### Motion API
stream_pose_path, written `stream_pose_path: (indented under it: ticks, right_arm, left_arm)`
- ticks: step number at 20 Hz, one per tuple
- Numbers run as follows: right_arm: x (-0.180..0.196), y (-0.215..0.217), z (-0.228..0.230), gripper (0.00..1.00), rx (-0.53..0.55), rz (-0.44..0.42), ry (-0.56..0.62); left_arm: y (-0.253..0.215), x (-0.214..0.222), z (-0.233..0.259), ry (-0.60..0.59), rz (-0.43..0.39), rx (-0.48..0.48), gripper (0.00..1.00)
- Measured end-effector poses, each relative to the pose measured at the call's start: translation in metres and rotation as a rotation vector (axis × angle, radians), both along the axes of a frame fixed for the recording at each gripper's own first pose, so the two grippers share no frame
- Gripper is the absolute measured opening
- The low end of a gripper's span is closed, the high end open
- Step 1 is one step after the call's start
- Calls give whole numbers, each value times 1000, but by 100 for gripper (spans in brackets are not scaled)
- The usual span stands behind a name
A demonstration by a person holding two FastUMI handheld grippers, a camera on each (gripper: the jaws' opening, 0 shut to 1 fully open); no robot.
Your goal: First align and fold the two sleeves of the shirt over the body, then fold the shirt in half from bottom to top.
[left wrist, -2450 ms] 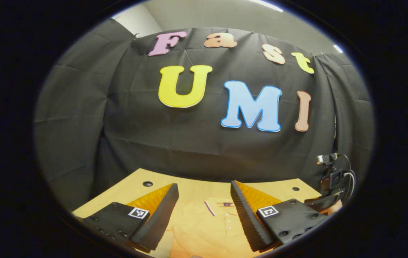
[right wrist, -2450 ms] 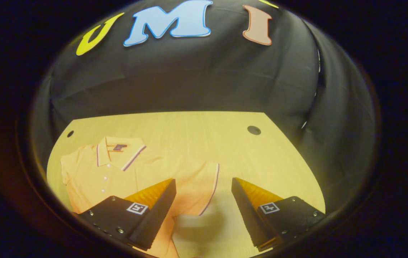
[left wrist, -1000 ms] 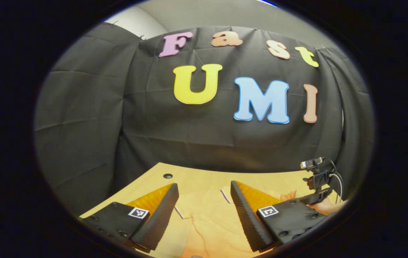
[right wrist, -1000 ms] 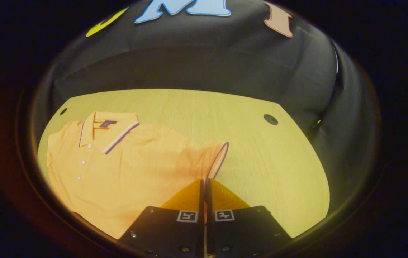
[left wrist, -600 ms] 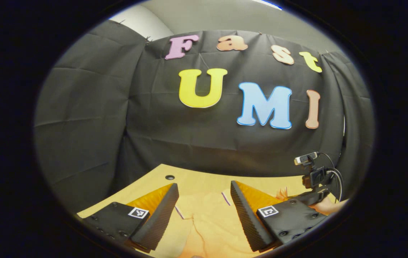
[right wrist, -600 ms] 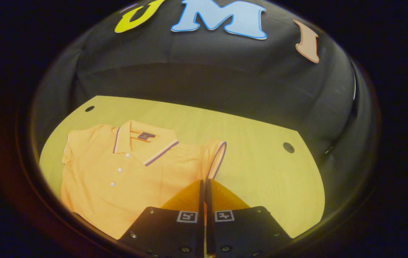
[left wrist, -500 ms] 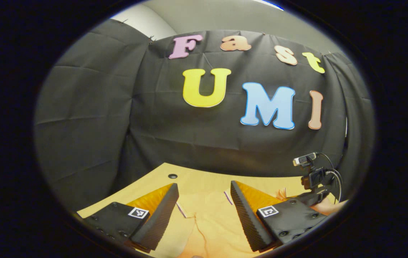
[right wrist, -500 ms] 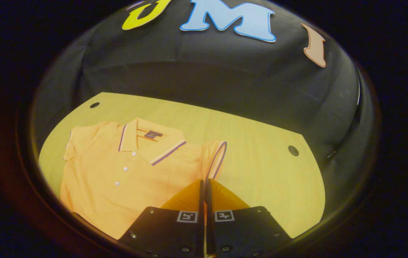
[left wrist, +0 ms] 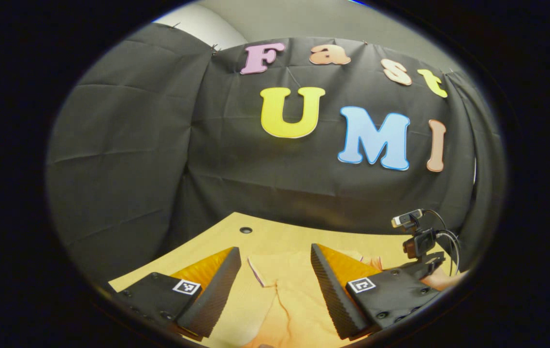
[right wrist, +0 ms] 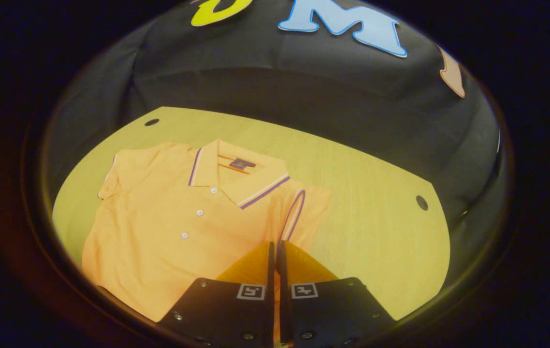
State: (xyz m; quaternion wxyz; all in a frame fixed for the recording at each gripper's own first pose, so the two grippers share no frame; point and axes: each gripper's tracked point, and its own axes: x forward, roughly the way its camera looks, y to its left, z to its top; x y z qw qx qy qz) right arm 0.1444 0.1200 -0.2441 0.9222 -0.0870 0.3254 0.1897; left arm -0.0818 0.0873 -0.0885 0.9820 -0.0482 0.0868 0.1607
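An orange polo shirt [right wrist: 173, 232] with a striped collar lies face up on the wooden table [right wrist: 376, 232]. My right gripper [right wrist: 275, 246] is shut on the cuff of the shirt's right-hand sleeve [right wrist: 299, 208], which is lifted and carried in over the body. The other sleeve [right wrist: 110, 181] lies flat at the far left. In the left gripper view my left gripper [left wrist: 275, 263] stands open above the shirt [left wrist: 284, 290], near a sleeve cuff [left wrist: 258, 270], with nothing between its fingers. The other gripper [left wrist: 422, 241] and a hand show at the right edge.
The table [left wrist: 236, 241] has round cable holes [right wrist: 421, 202] near its far corners [right wrist: 151, 122]. Black cloth walls close the booth behind and on both sides.
My right gripper closed on the sleeve cuff and has drawn it left over the shirt body. My left gripper stayed open and shifted left toward the other sleeve.
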Motion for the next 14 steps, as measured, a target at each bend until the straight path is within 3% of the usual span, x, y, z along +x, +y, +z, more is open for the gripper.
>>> stream_pose_path:
  ticks: [4,5,6,8,9,10,11,14]
  right_arm:
    - [-6,2,7,12,59,-12,18]
    - [-8,2,9,28,71,-15,21]
    - [-9,1,12,31,76,-19,14]
    - [-15,-4,20,49,77,-33,-7]
    - [-19,-5,24,67,86,-39,-17]
    - [-23,-7,29,78,96,-51,-28]
    - [-27,-10,35,95,104,-66,-39]
    - [-45,-16,59,97,139,-112,-65]
  left_arm:
    - [2,3,-1,1,-13,1,94]
    - [2,4,-2,1,-19,-1,94]
    - [2,5,-2,1,-26,-2,94]
    - [2,8,-5,4,-38,0,94]
    - [2,10,-5,7,-45,1,94]
    - [2,13,-7,8,-55,2,94]
    - [3,16,-8,9,-65,2,94]
    - [9,25,-19,15,-91,-7,94]
